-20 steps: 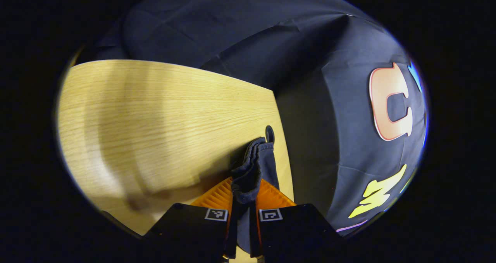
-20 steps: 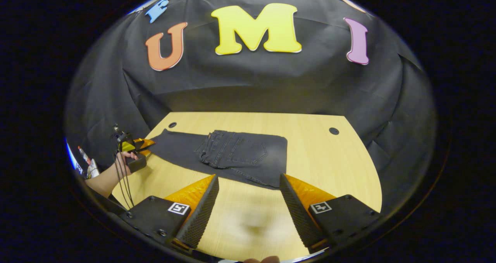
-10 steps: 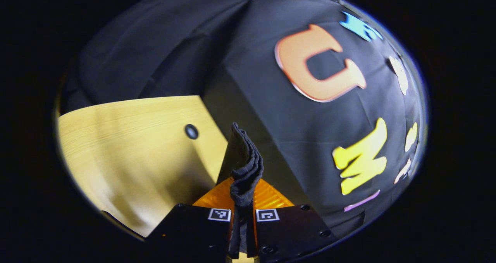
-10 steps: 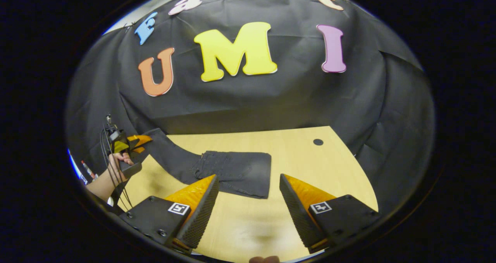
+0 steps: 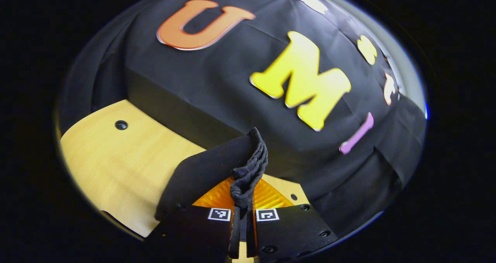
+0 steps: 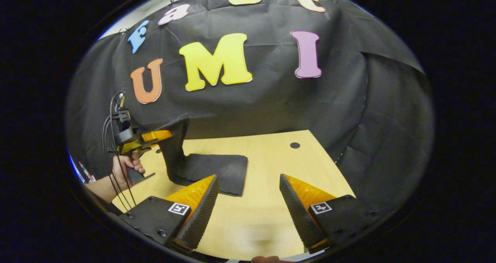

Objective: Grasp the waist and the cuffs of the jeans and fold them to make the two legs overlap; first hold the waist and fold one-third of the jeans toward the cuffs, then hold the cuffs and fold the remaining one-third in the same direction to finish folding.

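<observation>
A: Left gripper view first: what have the left tongs point(image 5: 243, 201) got?

B: Both fingers are pinched tight on the bunched cuffs point(image 5: 250, 166) of the jeans point(image 5: 205, 174). The dark cloth falls away toward eight o'clock over the wooden counter point(image 5: 116, 158).

A: And the right gripper view?

B: The right tongs point(image 6: 248, 201) stand wide apart, holding nothing, above bare counter point(image 6: 271, 170). At nine o'clock a hand point(image 6: 126, 168) holds the left tongs point(image 6: 164, 136) raised, lifting the cuffs point(image 6: 178, 123) clear. The folded jeans point(image 6: 217, 170) lie on the counter, just past the right tongs' left finger.
</observation>
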